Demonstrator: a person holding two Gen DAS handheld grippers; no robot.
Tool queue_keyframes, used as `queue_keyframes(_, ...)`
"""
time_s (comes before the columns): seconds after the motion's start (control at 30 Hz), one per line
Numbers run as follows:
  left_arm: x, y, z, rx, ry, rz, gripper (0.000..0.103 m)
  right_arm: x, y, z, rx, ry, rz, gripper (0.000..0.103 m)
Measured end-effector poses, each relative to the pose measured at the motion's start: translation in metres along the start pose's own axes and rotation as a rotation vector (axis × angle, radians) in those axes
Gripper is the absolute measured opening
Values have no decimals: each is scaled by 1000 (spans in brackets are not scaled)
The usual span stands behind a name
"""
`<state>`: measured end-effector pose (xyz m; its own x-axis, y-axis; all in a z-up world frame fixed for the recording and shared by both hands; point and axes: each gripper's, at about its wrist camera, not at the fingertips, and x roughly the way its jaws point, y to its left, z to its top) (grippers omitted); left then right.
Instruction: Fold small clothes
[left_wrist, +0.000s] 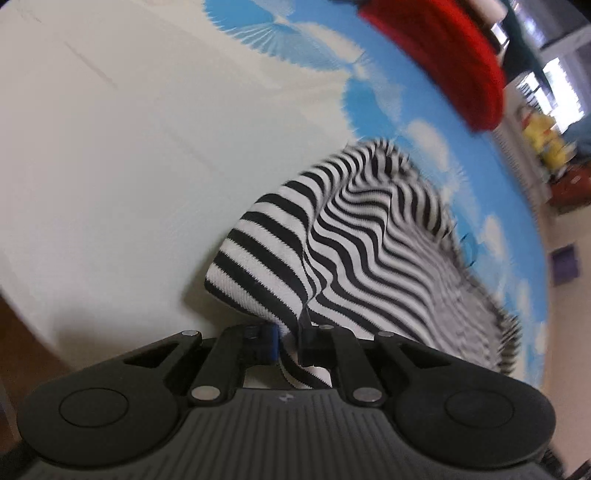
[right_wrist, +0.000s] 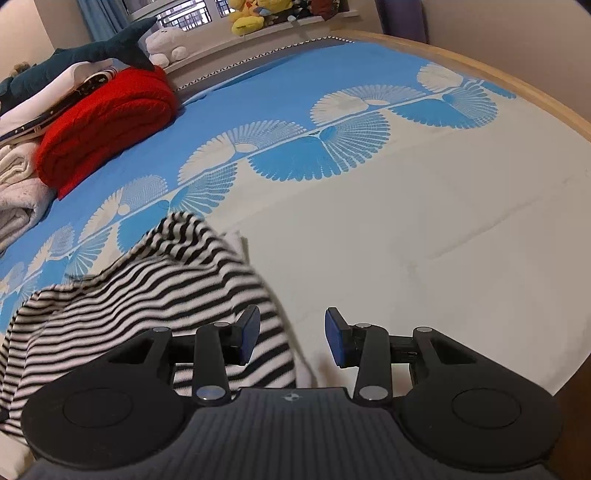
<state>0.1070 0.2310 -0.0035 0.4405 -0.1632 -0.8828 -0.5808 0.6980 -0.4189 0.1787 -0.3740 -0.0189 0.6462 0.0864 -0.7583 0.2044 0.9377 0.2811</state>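
My left tool (left_wrist: 289, 341) is pinching an edge of the black-and-white striped garment (left_wrist: 354, 236), lifting that part off the bed (left_wrist: 110, 166) so the cloth drapes down onto the blue-and-white patterned bedspread. My right tool (right_wrist: 291, 339) is spread wide with nothing between its blue pads (right_wrist: 334, 341); it hangs just right of the garment's edge over the pale part of the bed. A folded red blanket (right_wrist: 107, 122) sits well apart near the far side, with stuffed toys (right_wrist: 255, 16) on the windowsill.
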Motion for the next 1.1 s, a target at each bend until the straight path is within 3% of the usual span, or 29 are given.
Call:
queue_keyframes(0.2,-27,-19,-6,95,-3,51,9,-12,6,6,20,-22,43,41)
queue_keyframes(0.47,-20,-30,-5,165,-52,56,9,-17,1,8,4,-33,44,41)
queue_keyframes(0.53,-7,-26,-5,107,-11,75,9,-13,0,9,-1,-34,42,41)
queue_keyframes(0.6,-15,-29,2,66,-38,20,9,-10,0,8,-11,-33,39,41)
queue_keyframes(0.7,-22,-54,-3,154,-94,45,9,-8,0,8,-37,-39,40,41)
queue_keyframes(0.87,-37,-125,-30,351,-220,-7,9,-8,-3,12,-70,-55,30,41)
queue_keyframes(0.93,-42,-161,-51,443,-260,-67,9,-8,-8,13,-69,-55,29,41)
queue_keyframes(1.1,-32,-249,-117,666,-264,-267,8,-11,-21,16,-48,-60,35,41)
